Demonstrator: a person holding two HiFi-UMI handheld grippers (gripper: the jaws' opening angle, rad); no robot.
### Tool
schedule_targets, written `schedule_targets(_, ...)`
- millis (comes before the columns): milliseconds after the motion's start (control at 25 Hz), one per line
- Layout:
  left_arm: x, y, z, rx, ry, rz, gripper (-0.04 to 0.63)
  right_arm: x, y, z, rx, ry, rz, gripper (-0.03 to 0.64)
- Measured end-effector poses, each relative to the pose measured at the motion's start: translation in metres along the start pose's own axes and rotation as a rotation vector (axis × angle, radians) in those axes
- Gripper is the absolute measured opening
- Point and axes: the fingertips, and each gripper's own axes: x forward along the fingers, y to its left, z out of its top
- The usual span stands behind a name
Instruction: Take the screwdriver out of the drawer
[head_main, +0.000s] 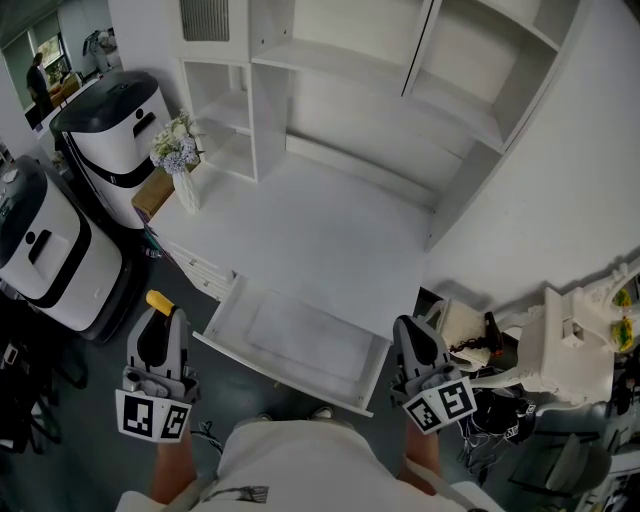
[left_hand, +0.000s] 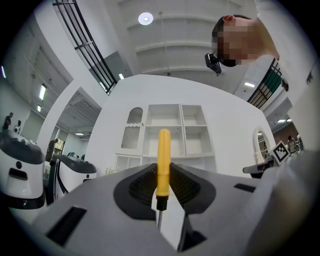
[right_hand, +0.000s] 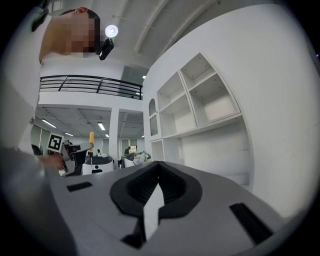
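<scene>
Before white shelves (left_hand: 175, 131), screwdriver (left_hand: 163, 159) stands pinched in left gripper's (left_hand: 162, 175) jaws.

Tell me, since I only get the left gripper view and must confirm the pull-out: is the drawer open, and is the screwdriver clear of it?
Observer: The drawer stands pulled out from under the desk; the screwdriver is left of it, outside it.
Operator: What about the right hand-held gripper?
Observer: Its jaws are together with nothing between them.
Operator: Where is it?
Observer: Near the drawer's right front corner; whether it touches, I cannot tell.
</scene>
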Motion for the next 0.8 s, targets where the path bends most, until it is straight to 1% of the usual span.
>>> schedule_targets(320,-0.003,-0.002,-0.005,-0.009,0.005,-0.008,0.081,0.001,0.007,-0.004,-0.015,0.011,0.005,0.011)
schedule_targets(800,-0.012,-0.003,0.0,-0.016,-0.006,-0.017,0.081,-0.004,0.017,-0.004,-0.015,0.007,0.005,0.01)
